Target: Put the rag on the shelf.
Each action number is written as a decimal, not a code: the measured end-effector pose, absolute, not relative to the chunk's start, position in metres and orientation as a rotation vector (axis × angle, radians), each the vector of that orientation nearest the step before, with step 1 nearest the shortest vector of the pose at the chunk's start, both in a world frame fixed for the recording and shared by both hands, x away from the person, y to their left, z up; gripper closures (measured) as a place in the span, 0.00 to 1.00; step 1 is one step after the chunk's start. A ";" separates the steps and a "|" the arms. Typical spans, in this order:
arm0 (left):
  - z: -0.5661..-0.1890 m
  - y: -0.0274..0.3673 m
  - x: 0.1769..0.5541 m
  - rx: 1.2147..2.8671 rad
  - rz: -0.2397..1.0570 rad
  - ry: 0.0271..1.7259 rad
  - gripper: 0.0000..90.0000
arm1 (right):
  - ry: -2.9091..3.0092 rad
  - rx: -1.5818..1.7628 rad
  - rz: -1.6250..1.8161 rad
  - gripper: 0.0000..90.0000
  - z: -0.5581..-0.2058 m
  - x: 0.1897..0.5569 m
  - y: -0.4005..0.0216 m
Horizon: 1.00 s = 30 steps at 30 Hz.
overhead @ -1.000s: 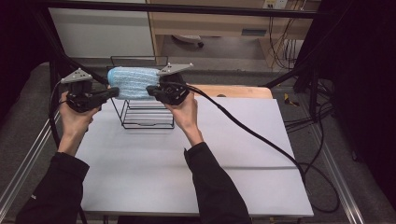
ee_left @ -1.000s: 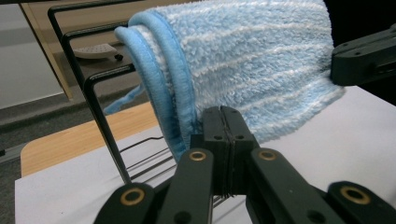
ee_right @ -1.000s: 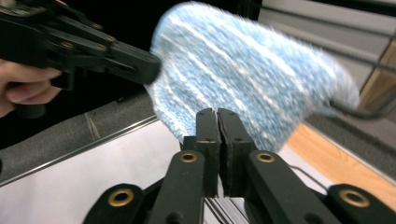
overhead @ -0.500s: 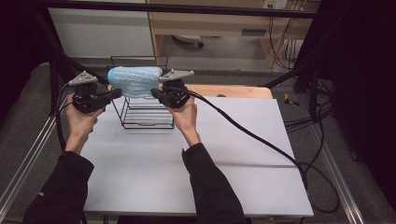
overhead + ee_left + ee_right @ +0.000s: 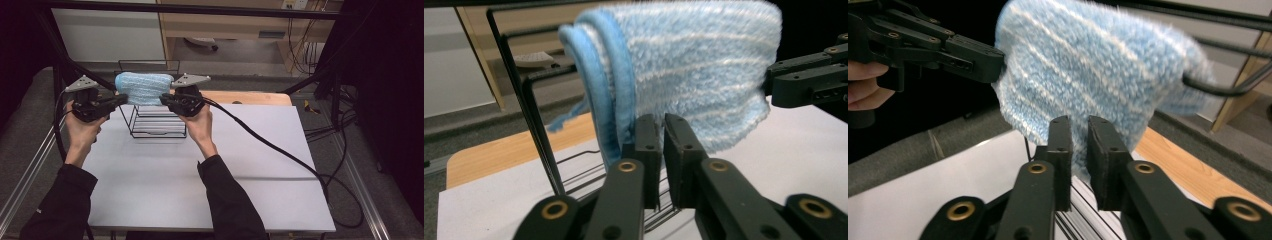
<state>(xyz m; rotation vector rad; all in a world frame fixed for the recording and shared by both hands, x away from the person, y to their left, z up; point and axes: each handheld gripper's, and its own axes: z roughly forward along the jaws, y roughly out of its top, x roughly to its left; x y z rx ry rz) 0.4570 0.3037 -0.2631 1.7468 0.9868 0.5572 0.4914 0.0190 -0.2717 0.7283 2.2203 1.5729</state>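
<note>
Fluffy, light-blue striped towel (image 5: 144, 88), folded thick, held up in the upper left of the high view above a black wire rack (image 5: 157, 120) on the white table (image 5: 200, 190). Pinched at its two ends: left gripper (image 5: 121, 99) and right gripper (image 5: 164, 98), jaws nearly closed on the cloth. Seen close in the left gripper view: stacked, blue-piped folded edges (image 5: 611, 90); in the right gripper view, fuzzy pile (image 5: 1088, 75).

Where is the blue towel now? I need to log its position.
In the high view the blue towel hangs folded between the left gripper and right gripper, above the black wire rack.
</note>
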 end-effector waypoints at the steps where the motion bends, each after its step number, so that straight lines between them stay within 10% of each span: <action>1: -0.261 0.304 0.456 1.742 0.554 0.985 0.92 | 2.215 0.728 1.584 0.87 -0.270 0.490 0.018; 30: -0.260 0.299 0.419 1.818 0.552 0.947 0.26 | 2.240 0.786 1.576 0.15 -0.254 0.457 -0.049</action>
